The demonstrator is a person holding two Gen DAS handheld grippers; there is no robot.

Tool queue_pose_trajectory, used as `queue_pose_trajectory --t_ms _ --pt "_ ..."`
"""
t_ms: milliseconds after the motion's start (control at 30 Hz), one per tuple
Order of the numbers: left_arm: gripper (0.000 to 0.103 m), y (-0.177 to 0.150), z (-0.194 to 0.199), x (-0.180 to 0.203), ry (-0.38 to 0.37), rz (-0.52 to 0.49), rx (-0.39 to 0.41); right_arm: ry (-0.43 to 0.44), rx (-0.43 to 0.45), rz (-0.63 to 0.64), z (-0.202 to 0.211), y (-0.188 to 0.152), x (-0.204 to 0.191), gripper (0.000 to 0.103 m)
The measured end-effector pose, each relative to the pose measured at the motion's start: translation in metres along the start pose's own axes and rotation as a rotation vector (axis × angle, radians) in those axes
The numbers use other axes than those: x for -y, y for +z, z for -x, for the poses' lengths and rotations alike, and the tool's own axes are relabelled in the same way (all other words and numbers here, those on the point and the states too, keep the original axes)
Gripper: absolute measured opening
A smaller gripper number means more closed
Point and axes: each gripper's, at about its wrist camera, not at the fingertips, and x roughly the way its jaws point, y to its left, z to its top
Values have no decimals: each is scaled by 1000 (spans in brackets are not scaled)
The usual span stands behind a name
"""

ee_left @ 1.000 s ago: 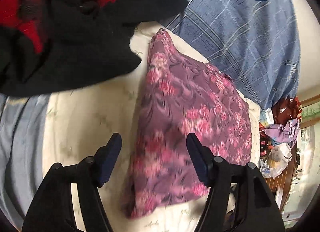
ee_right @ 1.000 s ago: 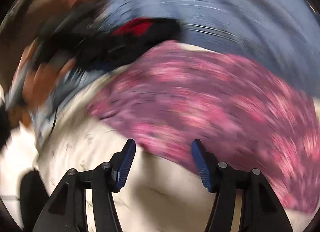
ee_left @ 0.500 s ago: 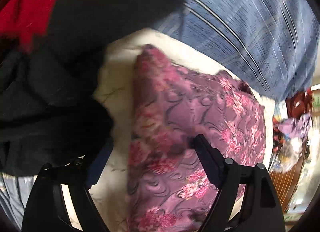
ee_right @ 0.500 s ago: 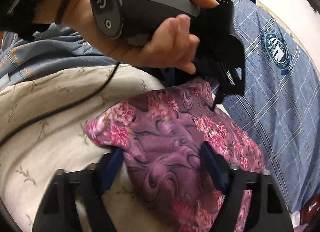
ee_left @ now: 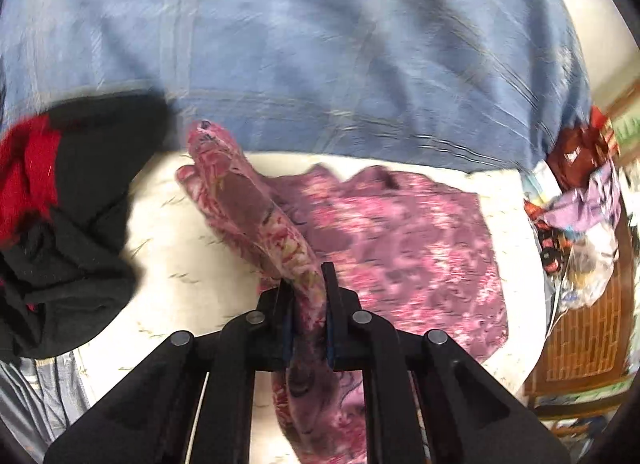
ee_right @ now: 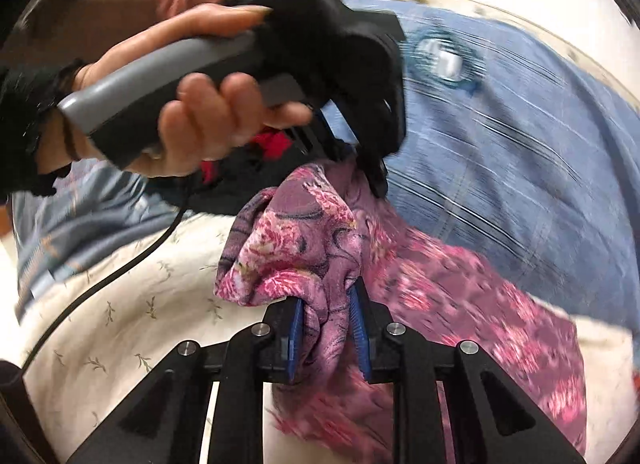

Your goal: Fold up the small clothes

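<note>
A purple and pink floral garment (ee_left: 400,240) lies on a cream sheet (ee_left: 168,256); it also shows in the right wrist view (ee_right: 460,288). My left gripper (ee_left: 308,288) is shut on one edge of it and lifts that edge into a ridge. My right gripper (ee_right: 326,304) is shut on another bunched edge. In the right wrist view, the hand-held left gripper (ee_right: 360,168) pinches the cloth's far end, just above the sheet.
A black and red garment (ee_left: 68,200) lies at the left. A blue checked cloth (ee_left: 320,48) covers the far side, also seen in the right wrist view (ee_right: 500,152). Bags and clutter (ee_left: 576,216) sit beyond the right edge. A black cable (ee_right: 100,284) crosses the sheet.
Both grippers were open around the floral garment's edges; now both have shut on it and raised the gripped edges off the sheet.
</note>
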Motion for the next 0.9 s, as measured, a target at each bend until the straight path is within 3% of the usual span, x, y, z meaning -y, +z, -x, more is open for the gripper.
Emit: queue_pose_trajectory --t_ms 167,500,700,900 --pt "9 5 4 59 22 -103 7 12 8 -161 33 -20 43 16" --pt "8 12 -35 173 3 -201 -25 1 31 -428 83 -67 134 9" --pt "8 10 -84 233 -8 -232 -82 -18 31 -589 103 -105 186 9" --pt "10 0 -149 265 11 -207 -184 -31 -28 -753 102 -155 224 9"
